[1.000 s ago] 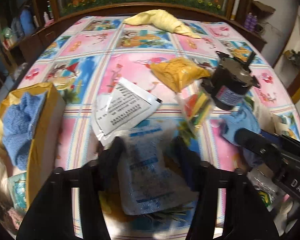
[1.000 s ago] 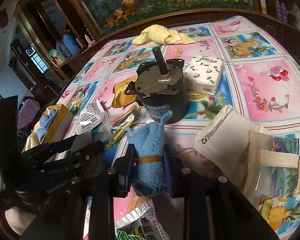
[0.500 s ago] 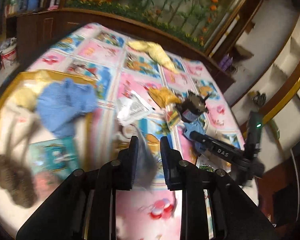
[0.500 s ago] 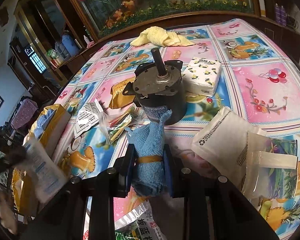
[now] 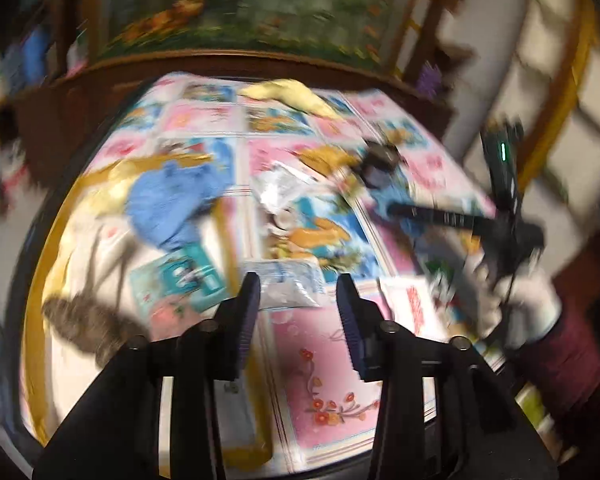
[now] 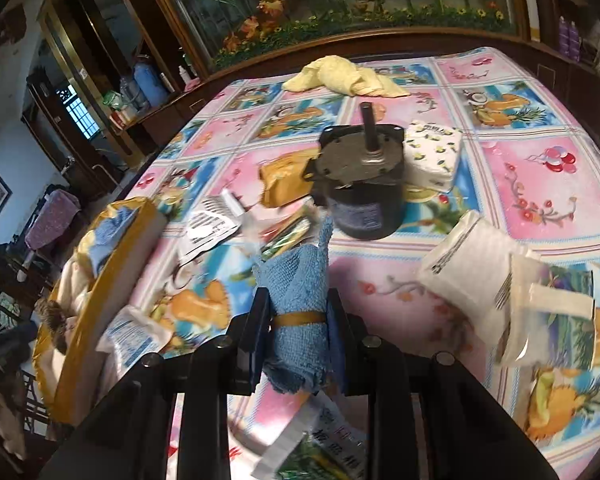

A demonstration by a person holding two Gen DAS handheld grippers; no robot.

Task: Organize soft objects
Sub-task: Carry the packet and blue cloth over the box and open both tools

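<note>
My left gripper (image 5: 298, 314) hovers over the table's near left, beside a yellow-rimmed box (image 5: 44, 280). Its jaws are opening. A white-and-blue pouch (image 5: 288, 288) shows between the fingertips, free of the pads. In the right wrist view this pouch (image 6: 134, 336) lies on the tablecloth against the box's (image 6: 100, 300) outer side. My right gripper (image 6: 298, 316) is shut on a rolled blue towel (image 6: 300, 280) bound with a rubber band, low over the table. The box holds another blue towel (image 5: 172, 200), a teal packet (image 5: 180, 280) and a brown furry item (image 5: 88, 320).
A black motor (image 6: 360, 184) stands mid-table, with a white tissue pack (image 6: 432, 152) and an orange pouch (image 6: 284, 176) beside it. White paper bags (image 6: 472, 264) lie at right, a printed sachet (image 6: 208, 224) at left, and a yellow cloth (image 6: 340, 76) at the far edge.
The left gripper lifted the white-and-blue pouch, carried it left to the yellow box, and its jaws have parted from it. The right gripper kept still, holding the towel.
</note>
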